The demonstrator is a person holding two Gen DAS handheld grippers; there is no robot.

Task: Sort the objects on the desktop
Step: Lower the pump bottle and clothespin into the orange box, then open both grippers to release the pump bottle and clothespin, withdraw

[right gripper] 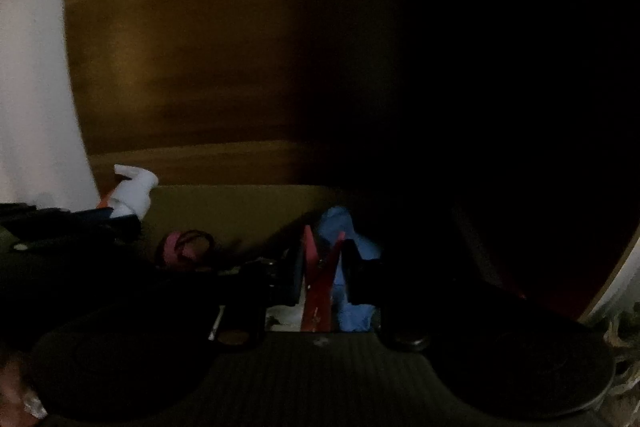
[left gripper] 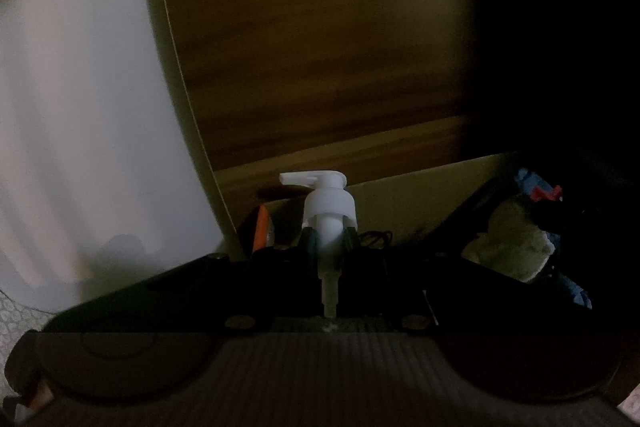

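Gripping white pump head (left gripper: 329, 203) by stem: left claw (left gripper: 329, 239). Right claw (right gripper: 320, 267) clamped on red clip (right gripper: 318, 283), blue cloth (right gripper: 340, 223) behind.

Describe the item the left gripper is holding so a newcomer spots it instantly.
Start at the wooden panel behind the desk, then drop to the left gripper in front of it. Clamped there is a white pump dispenser head, nozzle pointing left, bare stem trailing; nothing nearby is white plastic.

Right half of both views lost in deep shadow; nothing readable there. Pump (left gripper: 326, 205) stem end hidden behind left gripper (left gripper: 329, 242) body. Red piece (right gripper: 320, 283) in right gripper (right gripper: 325, 277): kind unclear, lower end hidden. Blue cloth (right gripper: 340, 227) partly covered. Pink item (right gripper: 182, 249) too blurred to identify
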